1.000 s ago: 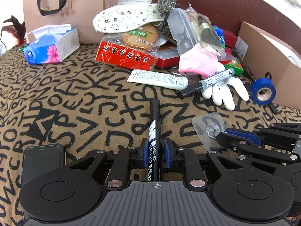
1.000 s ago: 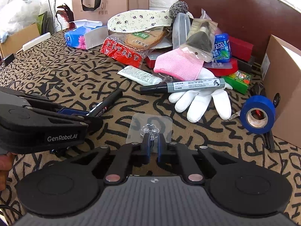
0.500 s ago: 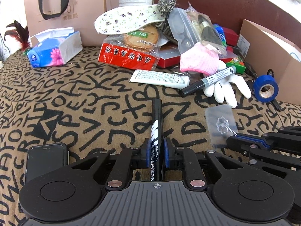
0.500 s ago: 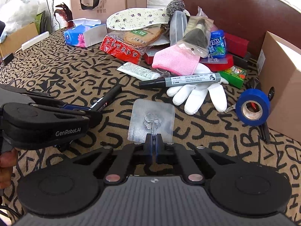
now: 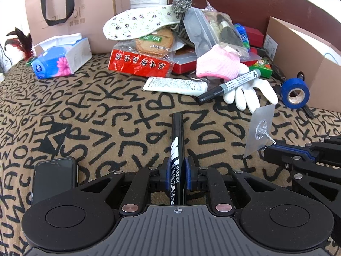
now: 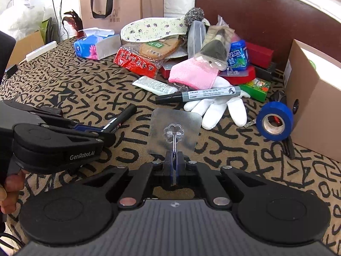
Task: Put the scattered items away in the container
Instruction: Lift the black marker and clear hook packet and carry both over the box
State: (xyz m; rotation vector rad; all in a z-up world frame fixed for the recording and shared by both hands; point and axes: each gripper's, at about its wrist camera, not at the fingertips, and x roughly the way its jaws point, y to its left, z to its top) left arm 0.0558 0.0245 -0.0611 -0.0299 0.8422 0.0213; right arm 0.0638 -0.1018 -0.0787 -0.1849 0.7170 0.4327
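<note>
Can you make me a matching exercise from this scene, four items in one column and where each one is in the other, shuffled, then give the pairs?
Items:
1. black marker
2. clear adhesive hook
3. grey marker
4. blue tape roll

Places:
A. lying across the white glove
B. clamped in the left gripper
C. beside the cardboard box
D. pinched in the right gripper, raised off the cloth

Pairs: 1-B, 2-D, 3-A, 4-C
</note>
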